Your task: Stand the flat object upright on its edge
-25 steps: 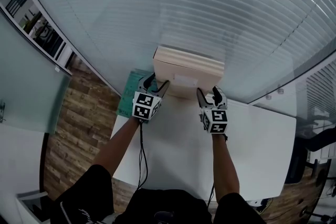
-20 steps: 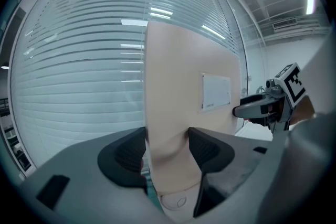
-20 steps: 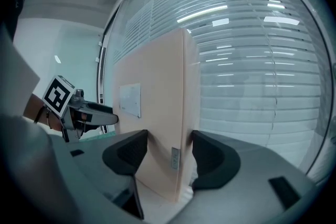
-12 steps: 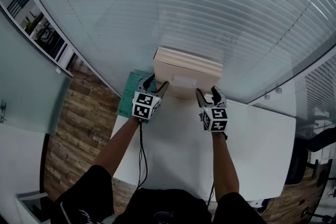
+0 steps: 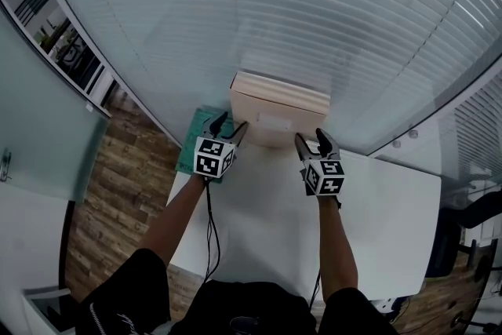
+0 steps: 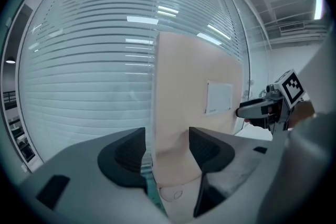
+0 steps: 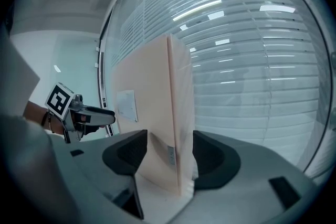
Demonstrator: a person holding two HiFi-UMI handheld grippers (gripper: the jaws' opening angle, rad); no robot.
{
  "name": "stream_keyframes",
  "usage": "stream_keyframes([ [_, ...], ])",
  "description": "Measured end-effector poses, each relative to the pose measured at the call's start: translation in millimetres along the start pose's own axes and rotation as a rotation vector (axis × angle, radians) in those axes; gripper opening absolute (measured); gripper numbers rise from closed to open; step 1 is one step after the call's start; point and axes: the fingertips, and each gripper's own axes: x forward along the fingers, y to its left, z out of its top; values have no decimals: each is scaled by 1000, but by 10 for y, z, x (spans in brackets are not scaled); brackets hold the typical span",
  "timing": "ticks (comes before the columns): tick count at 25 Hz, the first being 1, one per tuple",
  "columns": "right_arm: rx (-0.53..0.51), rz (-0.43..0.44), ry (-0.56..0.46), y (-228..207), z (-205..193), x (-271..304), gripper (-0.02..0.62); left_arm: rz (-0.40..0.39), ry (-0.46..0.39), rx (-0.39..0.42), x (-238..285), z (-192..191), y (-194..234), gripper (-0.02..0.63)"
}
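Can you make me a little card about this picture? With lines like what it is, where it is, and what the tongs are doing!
thing: flat beige box
pose: standing upright on its long edge
where: far edge of the white table, right by the window blinds
left tongs: around the box's left end, open, with a gap at one pad
right tongs: around the box's right end, can't tell if squeezing
also there: green mat by the box's left end

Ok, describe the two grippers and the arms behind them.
Left gripper and right gripper each carry a white cube with black square markers and dark curved fingers on grey bodies. A thin black cable hangs beneath the left one. Forearms are bare.
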Motion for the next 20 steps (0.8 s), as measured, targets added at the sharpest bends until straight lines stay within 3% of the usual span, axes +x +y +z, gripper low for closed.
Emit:
stream_keyframes([
  [10, -3, -4, -6, 36, 11, -224, 287, 9, -14, -10, -274, 1, -46, 272],
  [20, -7, -9, -1, 61, -88, -612, 287, 7, -86, 10, -580, 179, -266, 238],
])
